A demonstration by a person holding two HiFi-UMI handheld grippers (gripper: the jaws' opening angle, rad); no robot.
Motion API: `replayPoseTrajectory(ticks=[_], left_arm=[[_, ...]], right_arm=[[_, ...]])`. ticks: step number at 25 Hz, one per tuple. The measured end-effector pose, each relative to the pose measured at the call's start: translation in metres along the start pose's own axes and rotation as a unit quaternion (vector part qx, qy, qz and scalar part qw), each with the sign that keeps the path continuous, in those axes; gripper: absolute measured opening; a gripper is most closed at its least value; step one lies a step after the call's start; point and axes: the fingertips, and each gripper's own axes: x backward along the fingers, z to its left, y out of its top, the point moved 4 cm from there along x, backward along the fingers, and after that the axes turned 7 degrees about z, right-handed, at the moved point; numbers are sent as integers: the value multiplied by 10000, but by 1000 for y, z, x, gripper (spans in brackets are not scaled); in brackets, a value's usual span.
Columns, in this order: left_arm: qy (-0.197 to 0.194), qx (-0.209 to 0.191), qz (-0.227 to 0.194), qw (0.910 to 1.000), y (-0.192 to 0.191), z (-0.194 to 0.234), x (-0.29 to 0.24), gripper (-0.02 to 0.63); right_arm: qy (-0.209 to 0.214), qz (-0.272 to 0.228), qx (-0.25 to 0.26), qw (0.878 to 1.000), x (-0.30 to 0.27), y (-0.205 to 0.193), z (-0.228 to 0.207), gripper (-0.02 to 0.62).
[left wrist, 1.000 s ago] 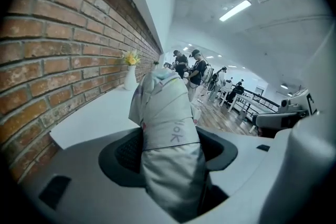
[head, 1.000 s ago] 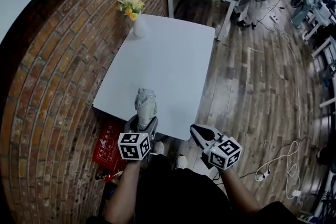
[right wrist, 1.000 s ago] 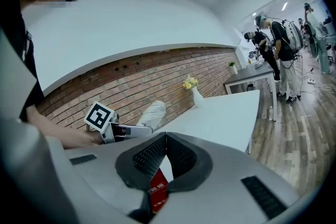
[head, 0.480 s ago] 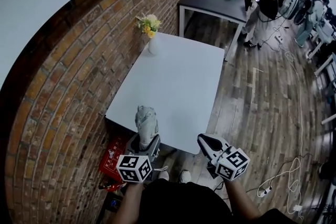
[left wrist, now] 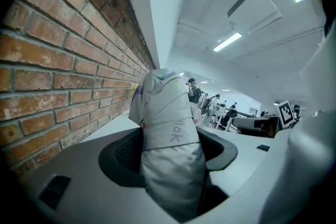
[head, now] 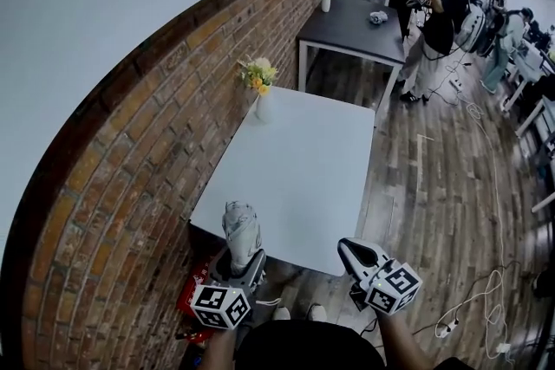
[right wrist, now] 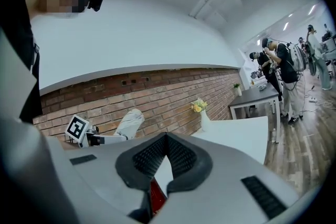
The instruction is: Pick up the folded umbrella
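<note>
The folded umbrella [head: 241,228] is a pale grey bundle that stands up out of my left gripper [head: 240,256], just in front of the near edge of the white table [head: 299,160]. In the left gripper view the umbrella [left wrist: 168,128] fills the gap of the left gripper [left wrist: 170,153], with both dark pads pressed on its sides. My right gripper [head: 357,254] hangs to the right of it, past the table's near corner. Its jaws meet at the tips with nothing in them [right wrist: 167,139]. The right gripper view also shows the umbrella [right wrist: 129,123] held aloft at the left.
A brick wall [head: 147,143] runs along the table's left side. A white vase of yellow flowers [head: 259,87] stands at the table's far left corner. Beyond is a dark table [head: 351,26] with people [head: 438,9] standing by it. A red thing [head: 196,297] lies on the floor below.
Both grippers have risen, and the umbrella has stayed in the left one. The head view has tipped upward, so more of the wall and room shows.
</note>
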Motion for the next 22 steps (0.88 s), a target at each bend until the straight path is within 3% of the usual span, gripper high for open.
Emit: replayPoseTrajectory(ticks=[9,22], left_arm=[[-316,-173,-350,9987,20,10,8,281],[-473,-254,-385,9978,24,13,3,281]], right_arm=[[-216,-104,75,9997,4,5,15,21],[-393,-89,101,9991,4,4,16,21]])
